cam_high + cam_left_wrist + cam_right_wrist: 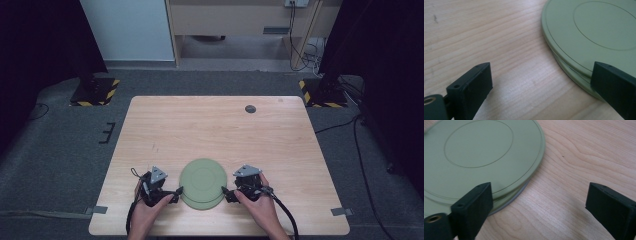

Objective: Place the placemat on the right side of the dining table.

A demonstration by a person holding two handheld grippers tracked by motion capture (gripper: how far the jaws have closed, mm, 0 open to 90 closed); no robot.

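Green plates (202, 183) near table's (215, 125) front edge, between two wide-apart grippers (176, 192) (227, 192).

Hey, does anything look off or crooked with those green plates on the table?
Slightly. The green plates sit upside down in a stack, and the top one is shifted off the one below, so the lower rim peeks out near the left gripper and the right gripper. No chips or spills show on the table.
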